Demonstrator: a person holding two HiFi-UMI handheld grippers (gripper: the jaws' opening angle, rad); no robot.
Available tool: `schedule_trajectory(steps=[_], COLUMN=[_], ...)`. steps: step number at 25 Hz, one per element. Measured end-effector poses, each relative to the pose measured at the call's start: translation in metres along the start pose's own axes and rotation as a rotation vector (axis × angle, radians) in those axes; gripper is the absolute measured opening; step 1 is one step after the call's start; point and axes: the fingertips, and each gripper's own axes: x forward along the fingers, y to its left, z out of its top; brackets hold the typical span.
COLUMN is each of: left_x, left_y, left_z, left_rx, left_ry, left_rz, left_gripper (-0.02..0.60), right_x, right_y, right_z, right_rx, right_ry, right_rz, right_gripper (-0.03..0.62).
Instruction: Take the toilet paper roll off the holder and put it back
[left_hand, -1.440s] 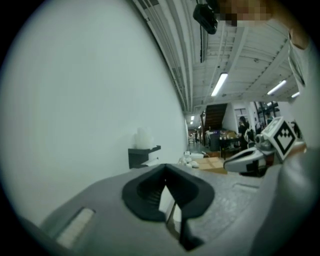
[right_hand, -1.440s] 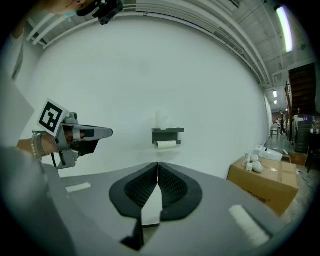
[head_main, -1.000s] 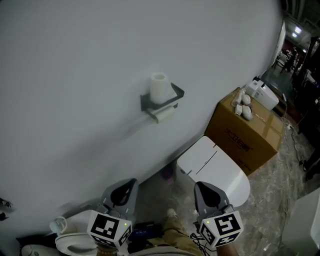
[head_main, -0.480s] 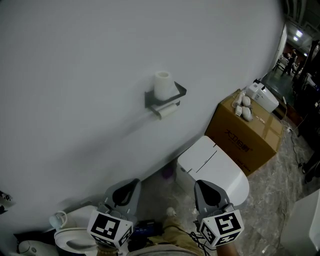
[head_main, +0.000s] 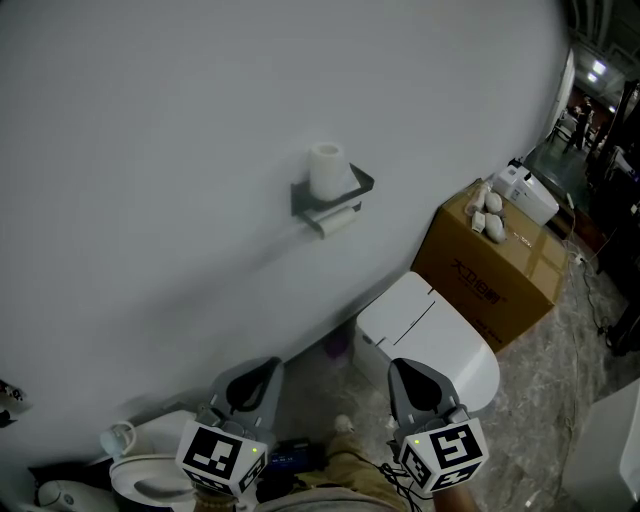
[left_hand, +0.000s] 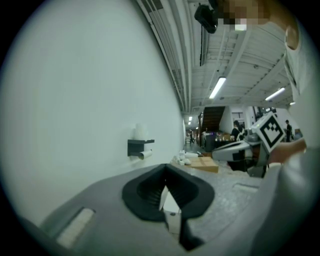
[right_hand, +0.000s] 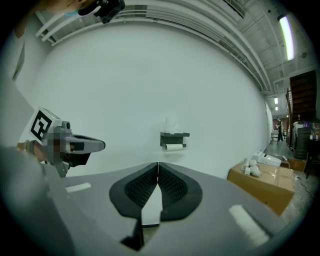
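I judge the reach not yet begun: with my left gripper (head_main: 257, 375) and right gripper (head_main: 408, 380) low, jaws pressed together on nothing, I must raise and spread one toward the toilet paper roll (head_main: 327, 170) standing on the holder's (head_main: 356, 187) top.

White toilet paper roll (head_main: 326, 170), dark grey holder (head_main: 352, 188), plain pale grey-white wall (head_main: 150, 150). The toilet (head_main: 430, 345) is glossy white; the cardboard box (head_main: 490, 270) is tan brown with dark print on its side; the floor (head_main: 560, 385) is grey, veined like marble. The left gripper (head_main: 264, 366) and right gripper (head_main: 399, 369) are mid-grey with black ribbed pads (right_hand: 175, 187), and their cubes (head_main: 220, 455) carry black square markers on white.
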Motion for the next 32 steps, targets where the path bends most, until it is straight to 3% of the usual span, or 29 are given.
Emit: schedule_trajectory(steps=[32], left_x=[-0.0011], left_y=[-0.0071], left_z=[-0.0033], left_rx=[-0.002], left_ry=[0.007], left_rz=[0.001], left_gripper=[-0.008], right_x=[-0.0057], right_y=[0.0001], right_z=[-0.0083], right_rx=[0.013], right_ry=[0.016], right_rz=[0.0], right_gripper=[0.006])
